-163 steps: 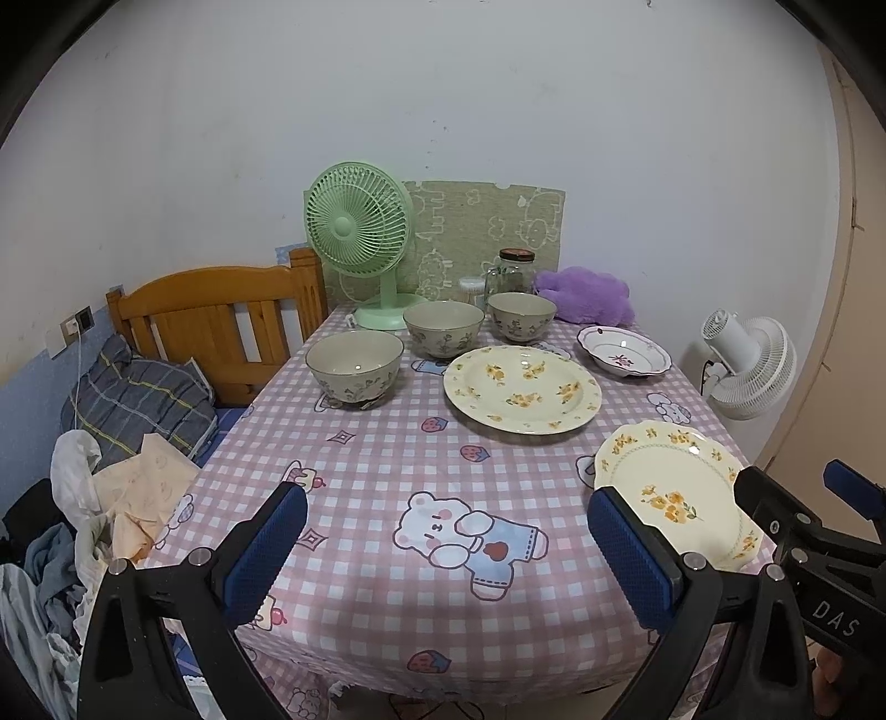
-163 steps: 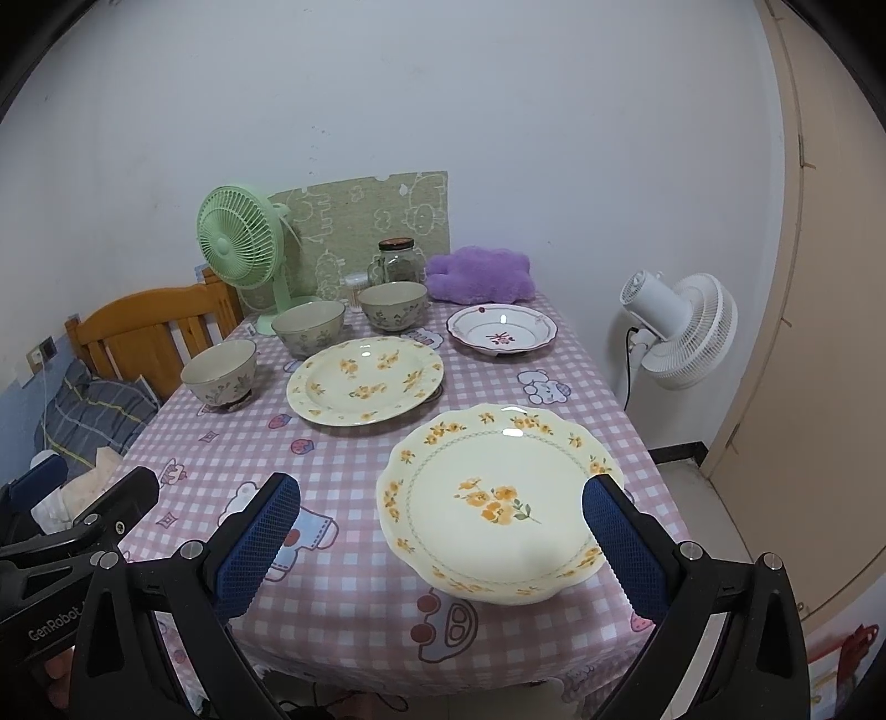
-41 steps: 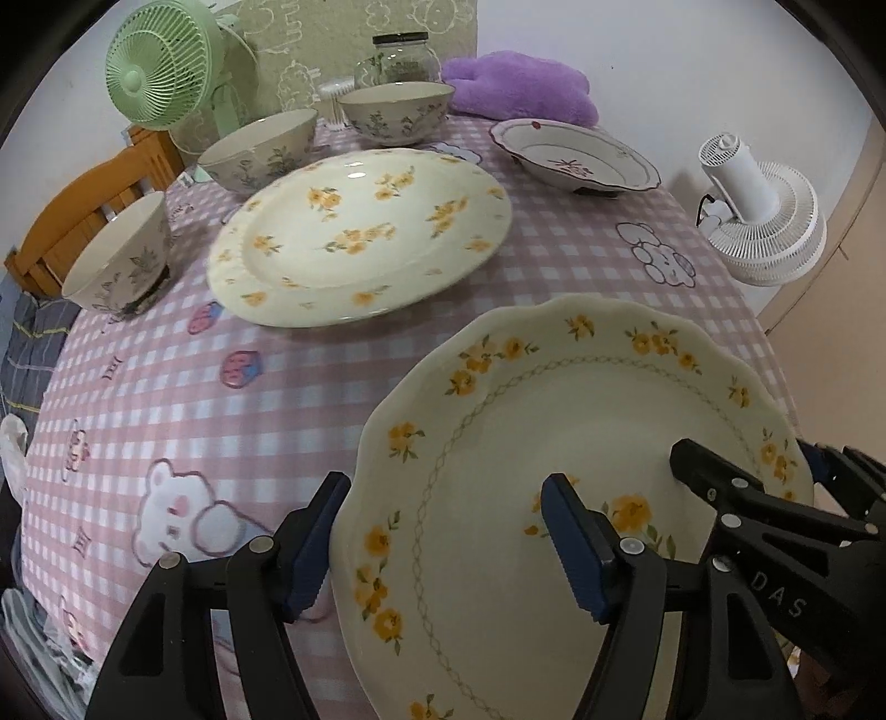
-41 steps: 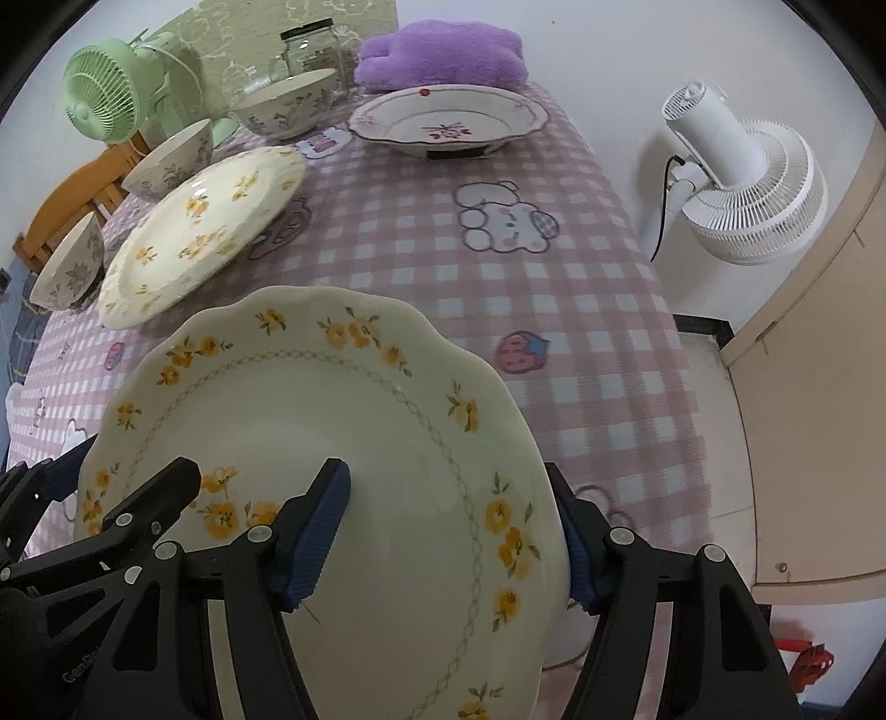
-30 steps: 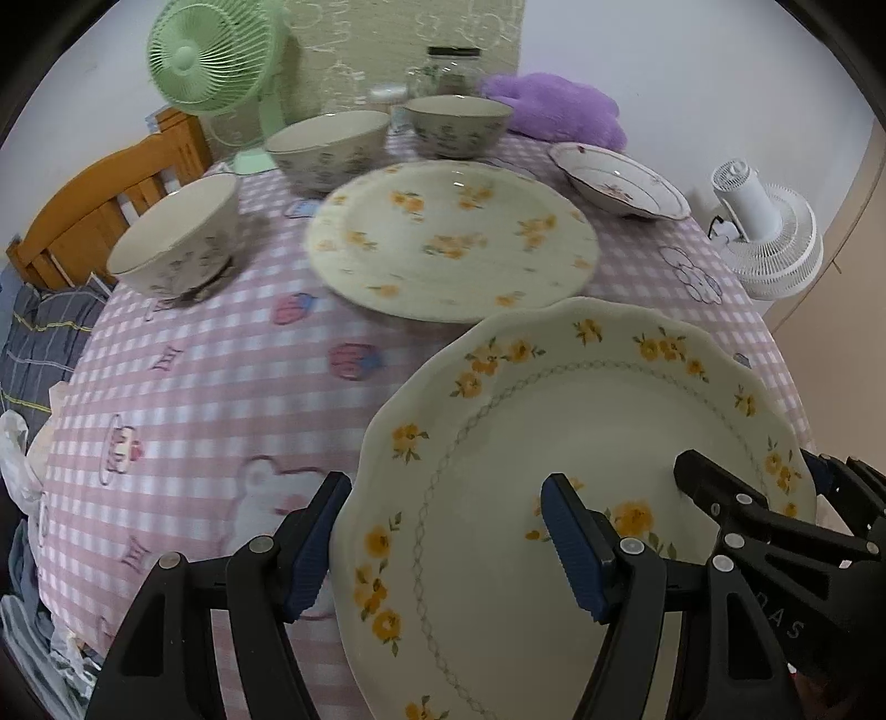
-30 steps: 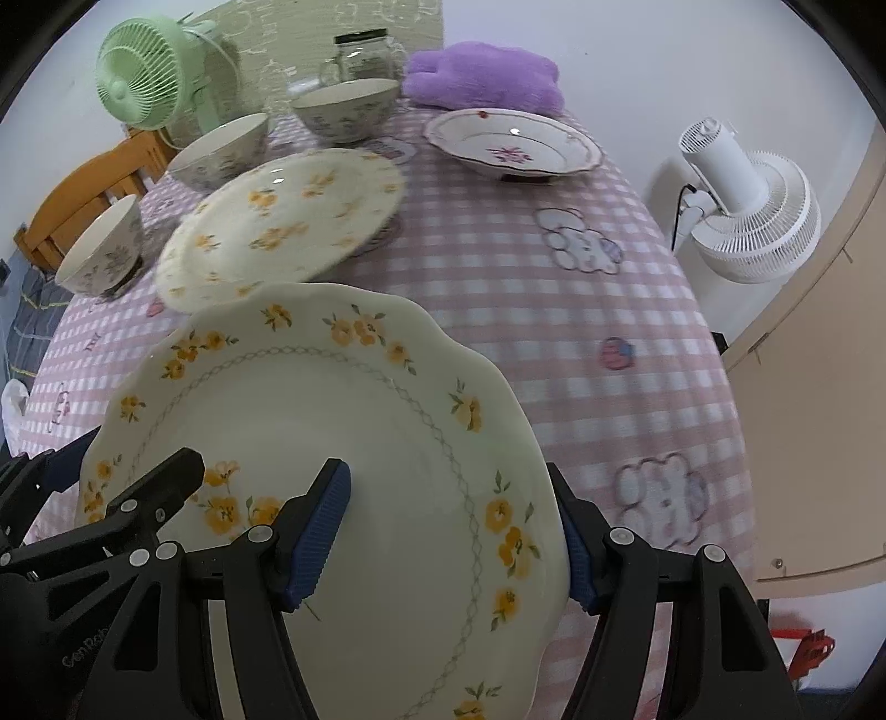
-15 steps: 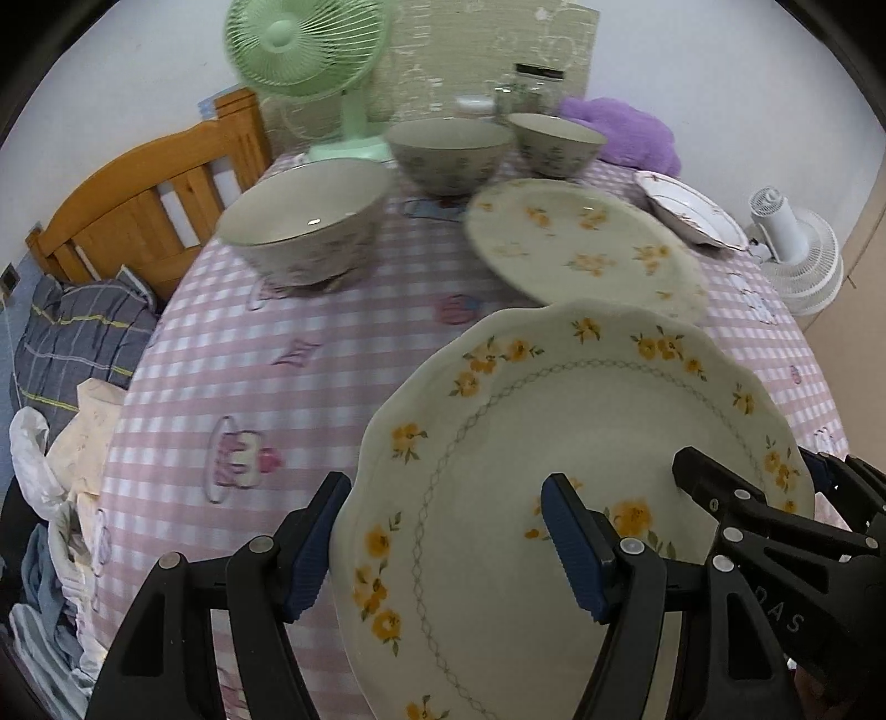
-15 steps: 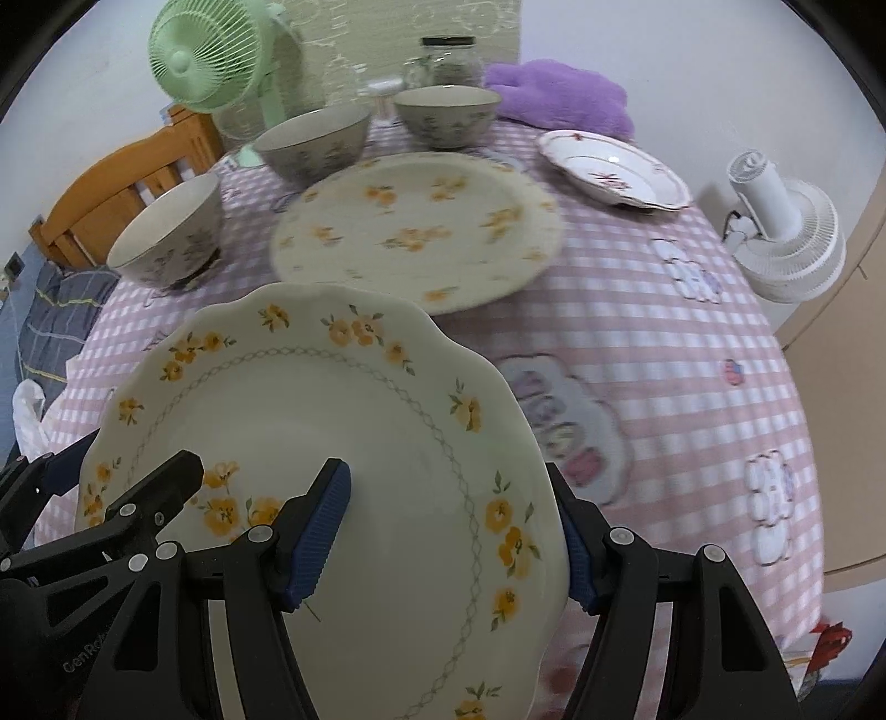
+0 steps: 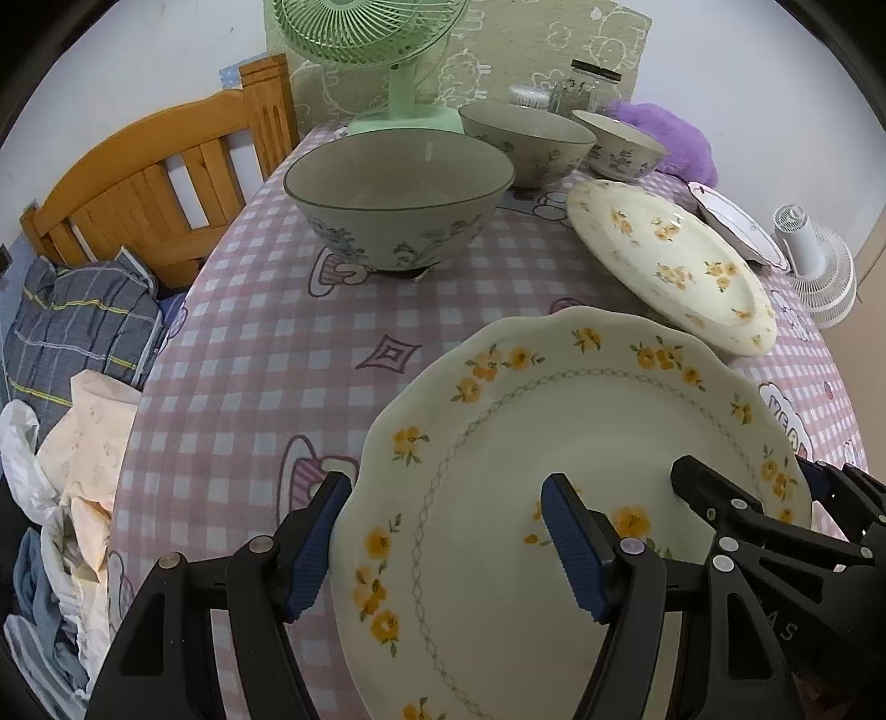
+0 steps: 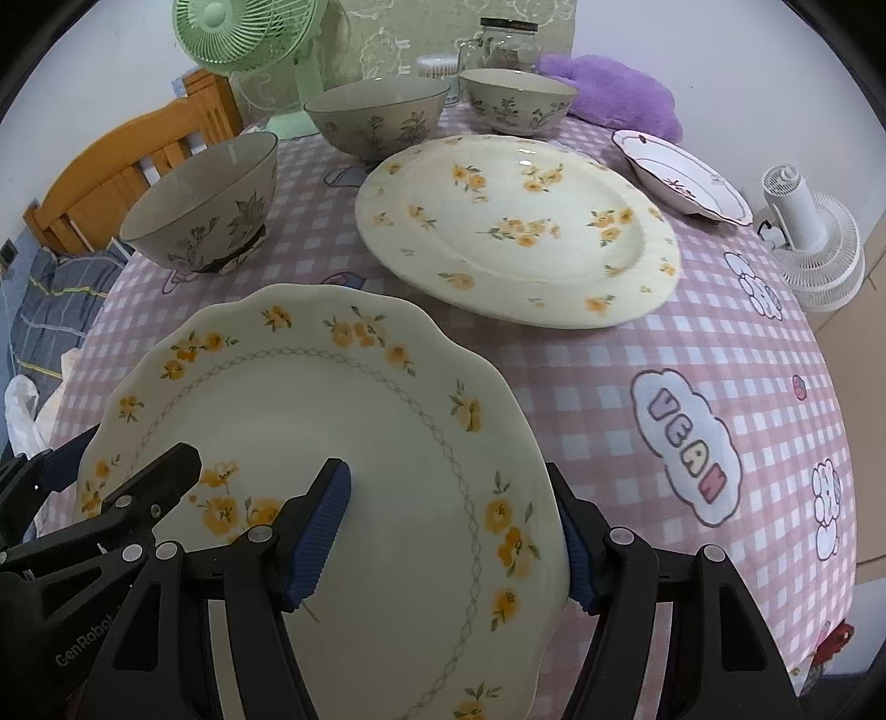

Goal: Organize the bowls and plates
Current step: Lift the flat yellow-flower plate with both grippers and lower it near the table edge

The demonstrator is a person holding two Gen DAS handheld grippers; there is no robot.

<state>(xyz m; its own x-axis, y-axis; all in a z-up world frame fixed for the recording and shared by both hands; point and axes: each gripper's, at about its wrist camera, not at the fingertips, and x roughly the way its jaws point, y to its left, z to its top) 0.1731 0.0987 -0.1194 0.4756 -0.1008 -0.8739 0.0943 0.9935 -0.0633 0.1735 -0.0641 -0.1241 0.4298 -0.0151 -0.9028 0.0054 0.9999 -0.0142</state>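
- You hold the scalloped plate (image 9: pixel 581 443) with both grippers at once; it sits above the near part of the checked tablecloth (image 9: pixel 277 343).
- The left gripper (image 9: pixel 443 548) clamps the plate's left edge: one blue pad lies on the plate's upper face, the other sits against the rim from outside.
- The right gripper (image 10: pixel 454 531) clamps the plate's right edge the same way: one pad rests on the upper face, the other against the outer rim.
- Neither set of jaws is empty, and neither is fully closed; each is set on the plate.
- In each wrist view the other gripper's black fingers reach in from the side and lie on the same plate.
- The plate carries yellow flowers around its border and a thin chain line inside that border.
- The large round plate (image 10: pixel 515 227), also with yellow flowers, lies on the table beyond the held plate, apart from it.
- Three grey floral bowls stand behind it in a row: the near bowl (image 9: pixel 398 194) at the left, the middle bowl (image 9: pixel 526 144), and the far bowl (image 9: pixel 617 144).
- The small white dish (image 10: pixel 681 174) with a dark rim line sits at the far right, near the purple plush (image 10: pixel 614 94).
- The green fan (image 9: pixel 387 50) and a glass jar (image 10: pixel 506 41) stand at the back edge.
- A white fan (image 10: pixel 814 249) stands beside the table on the right.
- A wooden chair (image 9: pixel 149 177) and piled clothes (image 9: pixel 72 332) lie at the left.
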